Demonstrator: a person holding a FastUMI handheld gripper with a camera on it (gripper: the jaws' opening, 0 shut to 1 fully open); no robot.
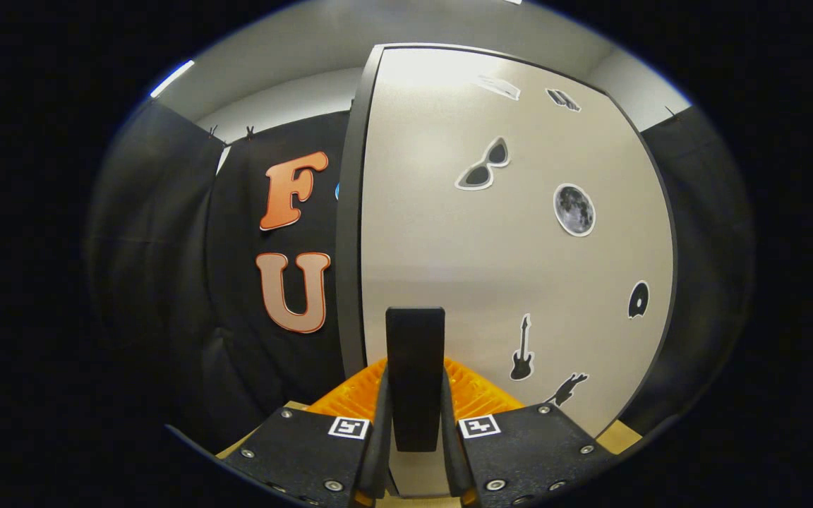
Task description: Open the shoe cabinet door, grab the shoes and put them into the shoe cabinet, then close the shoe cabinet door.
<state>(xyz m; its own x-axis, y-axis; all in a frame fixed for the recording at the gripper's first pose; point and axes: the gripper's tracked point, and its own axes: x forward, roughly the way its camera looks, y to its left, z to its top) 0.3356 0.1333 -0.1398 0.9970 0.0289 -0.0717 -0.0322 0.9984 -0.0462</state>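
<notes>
The shoe cabinet door [505, 268] is a pale panel with a dark rim, and it stands right in front of me. A black upright handle [415, 353] sits near the door's left edge. My gripper [415, 384] is shut on this handle, with one finger pressing on each side of it. The door's dark left edge [350, 233] shows its thickness. I cannot tell whether the door stands ajar.
Stickers dot the door: sunglasses [484, 166], a moon [574, 209] and a guitar [522, 351]. Black cloth [166, 268] hangs left of the cabinet and behind it. A light wooden surface [618, 437] shows below the door's right corner.
</notes>
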